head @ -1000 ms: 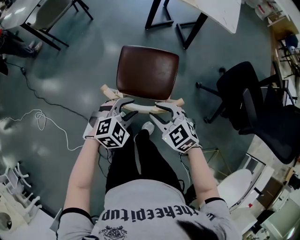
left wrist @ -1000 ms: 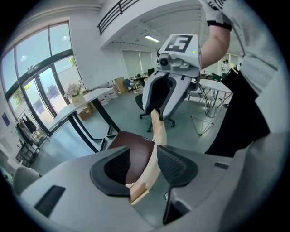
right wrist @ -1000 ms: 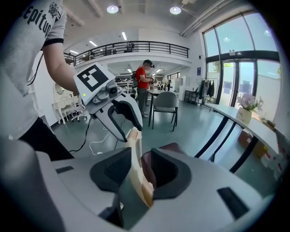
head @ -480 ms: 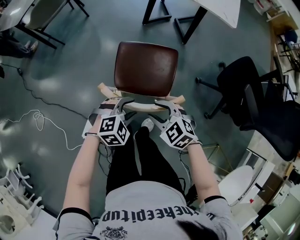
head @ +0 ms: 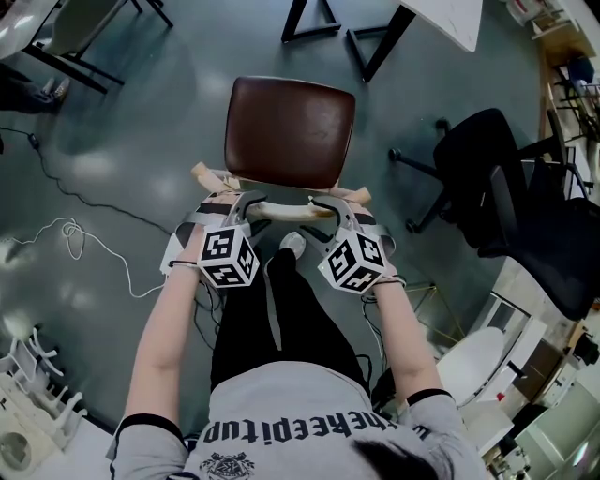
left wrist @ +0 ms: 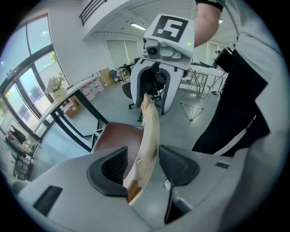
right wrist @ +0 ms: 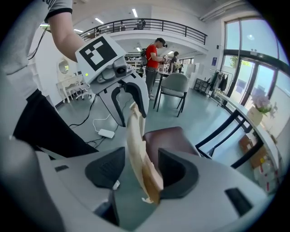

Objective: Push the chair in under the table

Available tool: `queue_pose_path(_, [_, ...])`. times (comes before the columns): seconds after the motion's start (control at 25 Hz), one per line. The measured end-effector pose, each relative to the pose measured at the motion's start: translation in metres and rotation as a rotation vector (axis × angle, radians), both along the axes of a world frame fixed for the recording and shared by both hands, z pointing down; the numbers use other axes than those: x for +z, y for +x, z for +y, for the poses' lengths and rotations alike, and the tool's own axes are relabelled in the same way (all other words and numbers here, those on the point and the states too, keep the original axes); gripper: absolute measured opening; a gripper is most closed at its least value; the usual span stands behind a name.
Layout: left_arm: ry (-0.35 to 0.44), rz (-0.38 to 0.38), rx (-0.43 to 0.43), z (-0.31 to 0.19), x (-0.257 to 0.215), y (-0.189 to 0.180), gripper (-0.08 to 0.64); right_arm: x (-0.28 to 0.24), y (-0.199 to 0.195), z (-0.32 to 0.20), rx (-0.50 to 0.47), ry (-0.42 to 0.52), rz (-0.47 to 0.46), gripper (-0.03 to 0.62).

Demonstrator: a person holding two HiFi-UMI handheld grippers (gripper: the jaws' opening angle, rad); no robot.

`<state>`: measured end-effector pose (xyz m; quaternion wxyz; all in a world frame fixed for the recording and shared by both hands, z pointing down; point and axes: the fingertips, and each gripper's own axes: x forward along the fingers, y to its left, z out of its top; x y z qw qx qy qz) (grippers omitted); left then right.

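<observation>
The chair has a brown seat (head: 291,131) and a pale wooden backrest rail (head: 281,208), and it stands before the white table (head: 445,19). My left gripper (head: 246,204) straddles the rail's left part. In the left gripper view the rail (left wrist: 149,131) runs between the pads with a gap beside it, so the left gripper (left wrist: 140,165) is open. My right gripper (head: 326,206) straddles the rail's right part. Its jaws are opening, with the rail (right wrist: 136,140) between them and the seat (right wrist: 170,136) beyond; the right gripper (right wrist: 140,170) does not press on the rail.
Black table legs (head: 375,42) stand just beyond the chair. A black office chair (head: 511,206) is at the right and a white chair (head: 473,370) at the lower right. A white cable (head: 75,234) lies on the floor at the left. The person's legs (head: 281,309) are behind the backrest.
Both grippers have sunk lower over the backrest rail. The right gripper's jaws have spread wider. The chair sits a little higher in the head view.
</observation>
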<state>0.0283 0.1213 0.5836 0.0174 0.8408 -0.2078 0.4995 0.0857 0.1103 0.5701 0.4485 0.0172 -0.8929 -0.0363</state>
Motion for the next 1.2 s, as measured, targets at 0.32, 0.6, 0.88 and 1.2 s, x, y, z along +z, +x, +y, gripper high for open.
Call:
queue_pose_path(0.32, [-0.02,-0.003,0.011,0.0,0.011,-0.002,0.215,0.019,0.001,0.0,-0.031,0.022,0.071,0.233])
queue_pose_path(0.6, [-0.01,-0.016,0.026,-0.001,0.014,-0.002,0.222,0.026,0.002,-0.004,-0.032,0.049,0.098,0.235])
queue_pose_path(0.88, [-0.027,-0.052,0.046,0.0,0.016,-0.002,0.215,0.026,0.002,-0.002,-0.058,0.079,0.117,0.209])
queue_pose_path(1.2, [-0.007,-0.062,0.094,-0.01,0.013,0.005,0.193,0.023,0.007,-0.013,-0.056,0.108,0.115,0.192])
